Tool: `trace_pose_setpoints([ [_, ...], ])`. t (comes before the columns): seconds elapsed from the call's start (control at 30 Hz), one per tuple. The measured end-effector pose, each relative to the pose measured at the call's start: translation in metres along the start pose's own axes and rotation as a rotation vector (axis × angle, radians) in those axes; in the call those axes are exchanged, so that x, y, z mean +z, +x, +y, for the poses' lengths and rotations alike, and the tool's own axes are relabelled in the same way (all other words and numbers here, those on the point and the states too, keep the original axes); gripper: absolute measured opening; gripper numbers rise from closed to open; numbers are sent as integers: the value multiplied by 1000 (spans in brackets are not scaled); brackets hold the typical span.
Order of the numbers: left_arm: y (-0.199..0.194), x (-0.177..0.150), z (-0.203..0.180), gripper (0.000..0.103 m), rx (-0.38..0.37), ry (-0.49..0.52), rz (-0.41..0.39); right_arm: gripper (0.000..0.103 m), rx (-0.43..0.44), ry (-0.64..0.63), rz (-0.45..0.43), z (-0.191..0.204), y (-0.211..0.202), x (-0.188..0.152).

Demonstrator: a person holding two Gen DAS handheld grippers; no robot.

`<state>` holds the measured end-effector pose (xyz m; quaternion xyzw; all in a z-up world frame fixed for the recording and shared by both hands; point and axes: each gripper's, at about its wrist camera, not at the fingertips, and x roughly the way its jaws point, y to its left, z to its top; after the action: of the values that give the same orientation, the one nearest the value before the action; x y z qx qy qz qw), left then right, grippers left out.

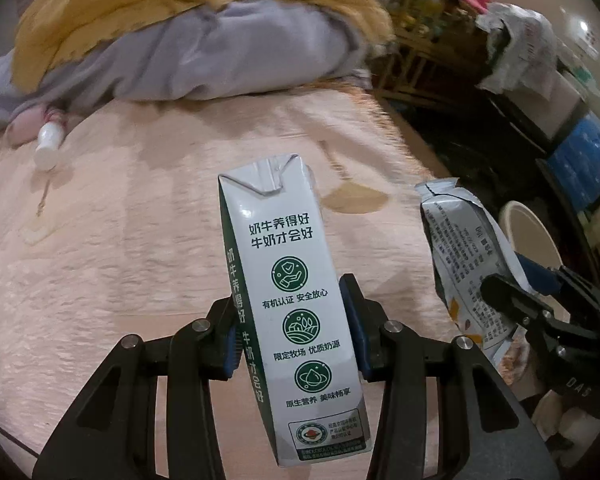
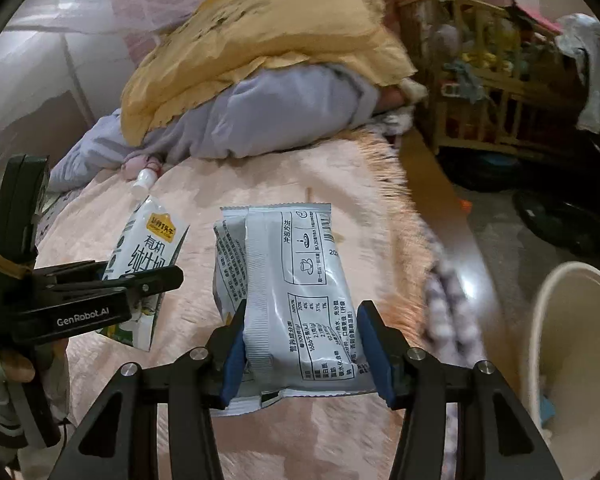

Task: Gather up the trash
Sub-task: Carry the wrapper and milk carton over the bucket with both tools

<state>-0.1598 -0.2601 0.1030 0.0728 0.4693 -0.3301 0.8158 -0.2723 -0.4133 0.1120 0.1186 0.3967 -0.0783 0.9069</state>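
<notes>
Overhead, both claws hang above a peach bedspread [image 1: 120,260], beside a white bin [image 2: 572,344]. Left gripper [image 1: 296,332] clamps a milk carton [image 1: 292,300]; right gripper [image 2: 304,344] pinches a silver wrapper [image 2: 300,280]. Neither is binned yet, and a small white bottle [image 1: 49,146] seemingly remains by the bedding.

My left gripper [image 1: 296,344] has the milk carton [image 1: 296,300] upright between its fingers, above the bedspread [image 1: 120,260]. To its right my right gripper [image 2: 304,344] has the snack packet [image 2: 300,292] between its fingers, also above the bedspread. Beyond my left gripper and to its left, a small bottle [image 1: 49,145] lies on the bedspread, just before a heap of bedding [image 1: 180,40] that lies across the far end. To the right of my right gripper, off the bed's edge and lower down, stands the waste bin [image 2: 572,344]. Farther ahead to the right, past the bed's far corner, stands a wooden crib [image 2: 492,92].
</notes>
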Motion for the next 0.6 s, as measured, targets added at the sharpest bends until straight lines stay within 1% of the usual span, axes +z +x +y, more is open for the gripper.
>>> trace_pose_setpoints([
  [0.1, -2, 2, -23, 41, -7, 41, -13, 51, -14, 38, -16, -16, -12, -5],
  [0.27, 3, 7, -62, 41, -33, 96, -12, 51, -50, 95, -38, -46, -32, -15],
  [0.6, 14, 18, -125, 41, -74, 195, -16, 51, -127, 221, -71, -107, -63, -32],
])
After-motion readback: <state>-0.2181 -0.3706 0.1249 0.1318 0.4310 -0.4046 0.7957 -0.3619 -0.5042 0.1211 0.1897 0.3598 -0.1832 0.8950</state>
